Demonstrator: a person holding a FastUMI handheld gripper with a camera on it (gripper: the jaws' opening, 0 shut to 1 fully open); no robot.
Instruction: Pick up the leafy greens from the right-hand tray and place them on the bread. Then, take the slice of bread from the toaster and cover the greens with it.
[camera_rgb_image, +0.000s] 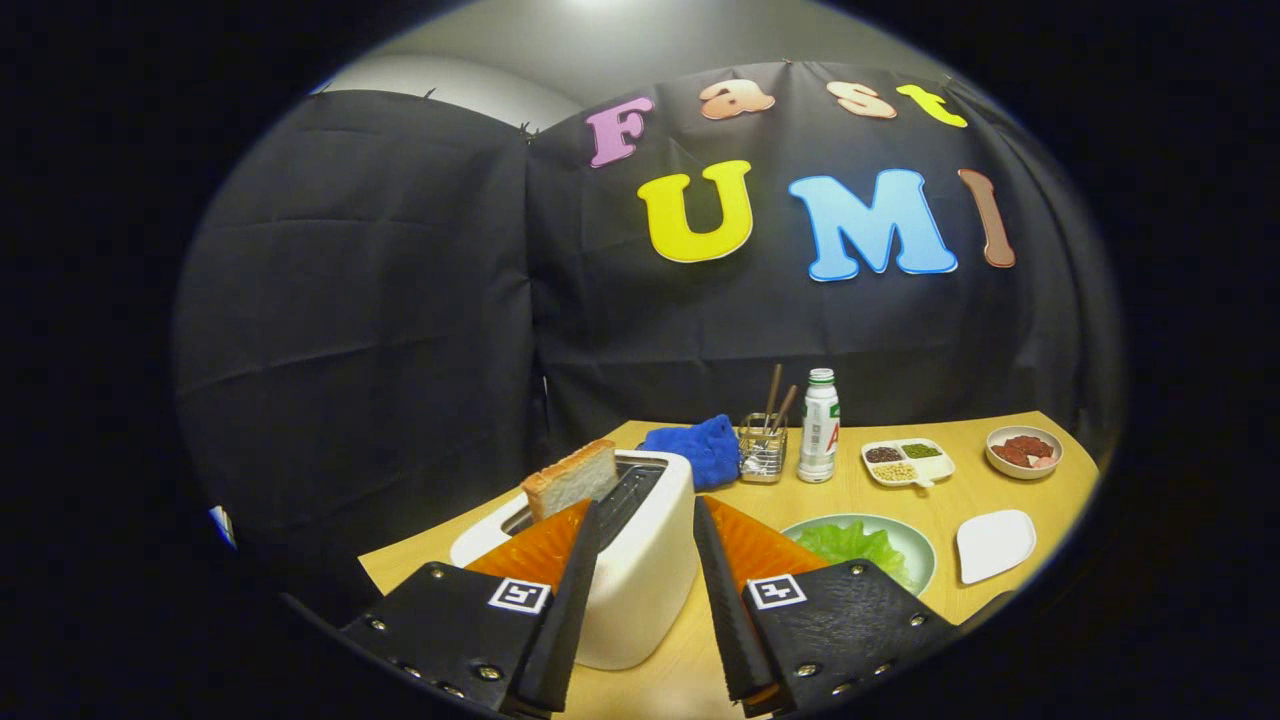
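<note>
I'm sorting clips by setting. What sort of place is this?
Probably a staged kitchen-style booth, not a real kitchen: a wooden table against a black cloth wall, with a toaster, lettuce and a bottle. The gripper is open.

glossy smooth toaster (640, 560) casing, matt wood-look table (880, 500), fuzzy blue cloth (700, 448), wire-metal basket (762, 452).

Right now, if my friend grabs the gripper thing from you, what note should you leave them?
Gripper: open, holding nothing, fingers either side of the toaster's near end.
Bread slice: sticking up from the toaster slot, beyond the left finger.
Leafy greens: on the green plate, beside the right finger.
White dish: right of the plate.
Done, judging from this view: nothing; greens and toaster slice are both unmoved.
Left: put the greens on the bread, then cover with the toaster slice.
</note>
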